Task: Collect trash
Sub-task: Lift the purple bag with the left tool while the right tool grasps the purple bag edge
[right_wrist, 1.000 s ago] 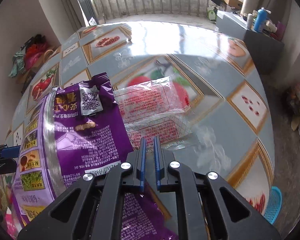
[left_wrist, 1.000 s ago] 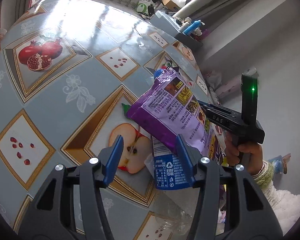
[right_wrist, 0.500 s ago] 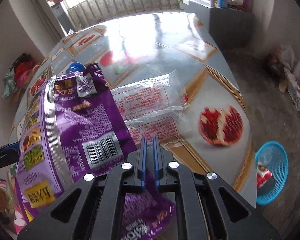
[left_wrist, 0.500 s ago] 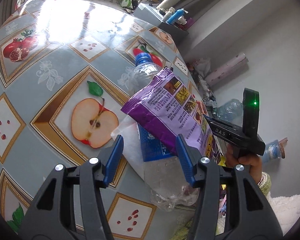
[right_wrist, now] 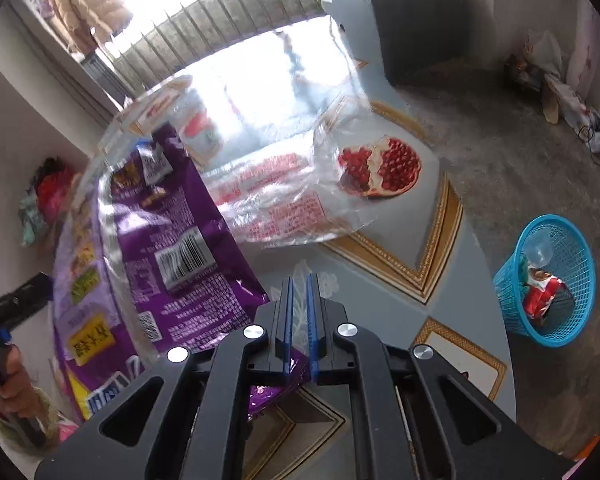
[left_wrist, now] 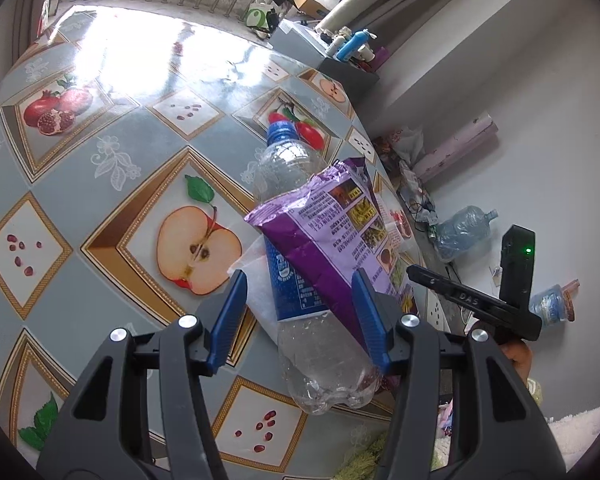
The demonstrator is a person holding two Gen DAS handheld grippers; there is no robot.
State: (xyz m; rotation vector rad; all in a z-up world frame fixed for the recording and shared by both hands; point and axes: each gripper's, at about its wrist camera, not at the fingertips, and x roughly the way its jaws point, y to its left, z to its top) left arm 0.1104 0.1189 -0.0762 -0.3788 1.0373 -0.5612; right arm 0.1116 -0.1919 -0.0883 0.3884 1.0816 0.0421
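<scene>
My right gripper is shut on a purple snack bag and a clear wrapper with red print, both lifted above the table. The purple bag also shows in the left wrist view, hanging in front of a clear plastic bottle with a blue cap and blue label that lies on the table. My left gripper is open, its blue fingers on either side of the bottle's lower body. A white tissue lies under the bottle.
The table has a blue-grey fruit-print cloth. A blue mesh basket with trash stands on the floor to the right of the table. A grey cabinet stands beyond the table. Clutter and water jugs lie by the wall.
The right gripper has swung right with the bag and wrapper, bringing the blue basket closer into view. The left gripper has drawn back from the bottle, showing more of it.
</scene>
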